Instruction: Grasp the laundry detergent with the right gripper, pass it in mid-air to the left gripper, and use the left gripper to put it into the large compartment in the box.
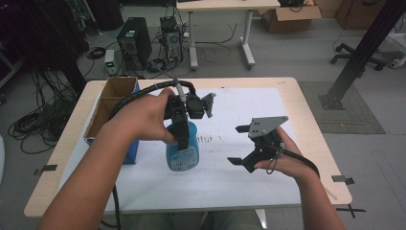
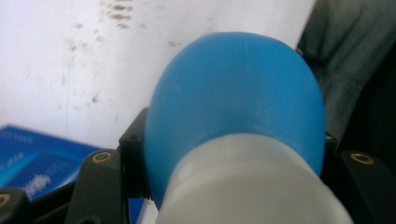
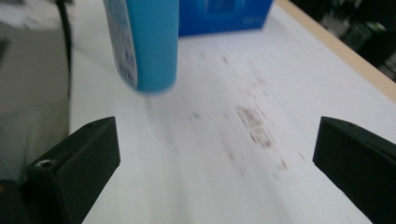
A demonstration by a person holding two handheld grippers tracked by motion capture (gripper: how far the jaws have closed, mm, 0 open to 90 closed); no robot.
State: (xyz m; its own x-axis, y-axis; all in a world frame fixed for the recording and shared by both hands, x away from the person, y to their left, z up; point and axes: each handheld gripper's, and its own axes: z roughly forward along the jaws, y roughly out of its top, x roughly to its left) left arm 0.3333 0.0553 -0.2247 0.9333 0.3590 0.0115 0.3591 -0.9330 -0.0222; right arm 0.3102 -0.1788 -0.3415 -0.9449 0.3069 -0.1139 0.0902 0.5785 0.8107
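Observation:
A blue bottle (image 1: pixel 182 155) with a pale label hangs upright over the white sheet, left of centre. My left gripper (image 1: pixel 181 139) comes down on it from above and is shut on its upper part. In the left gripper view the blue body (image 2: pixel 238 93) and a white cap (image 2: pixel 247 186) sit between the two black jaws. In the right gripper view the bottle (image 3: pixel 149 42) seems to hover just above the sheet. My right gripper (image 1: pixel 238 144) is to the right of the bottle, apart from it. It stands open (image 3: pixel 215 149) with nothing between its jaws.
An open cardboard box with blue sides (image 1: pixel 112 110) stands at the table's left, just behind and beside the bottle; its blue wall (image 3: pixel 224 14) is seen past the bottle. A white sheet (image 1: pixel 239 177) with faint brown marks covers the wooden table (image 1: pixel 311 124).

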